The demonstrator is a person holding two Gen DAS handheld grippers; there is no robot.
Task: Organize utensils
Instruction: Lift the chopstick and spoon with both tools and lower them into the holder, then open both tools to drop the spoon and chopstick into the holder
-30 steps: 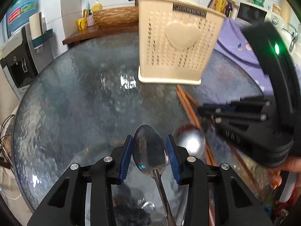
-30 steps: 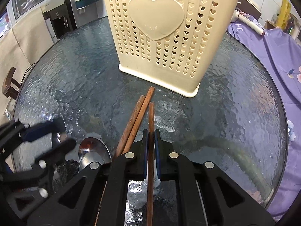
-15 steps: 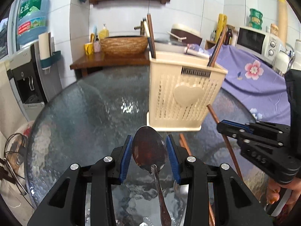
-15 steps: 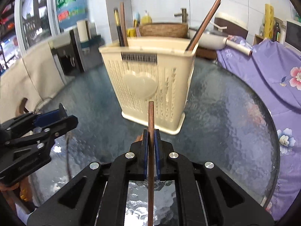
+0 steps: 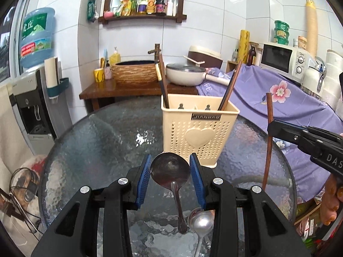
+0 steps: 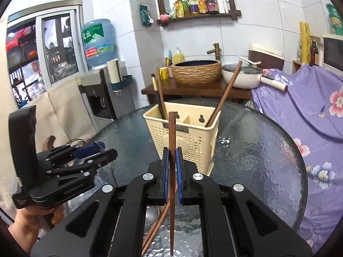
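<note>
Utensils are mid-transfer: the left gripper (image 5: 169, 172) is clamped across the bowl of a dark spoon (image 5: 170, 171), handle hanging down toward the glass table (image 5: 96, 145), and the right gripper (image 6: 170, 167) is pinched tight on a single wooden chopstick (image 6: 171, 150) held almost upright. Both are lifted clear of the table, in front of the cream holder (image 5: 198, 128) that stands near the table's far edge. That holder is split into compartments; dark chopsticks (image 6: 160, 98) lean in the left one and a brown chopstick (image 6: 225, 92) leans in the right. A second spoon (image 5: 201, 221) and two more chopsticks (image 6: 159, 220) lie on the glass near the front edge, so more trips appear to remain. To do this step well, I would bring the chopstick over the compartment that already holds chopsticks, point its lower end down inside the rim, and let go only once the tip is well inside, since a long stick released high may tip out. The spoon likely needs turning handle-down before release. Moving one gripper at a time should keep the two from colliding over the small opening.
</note>
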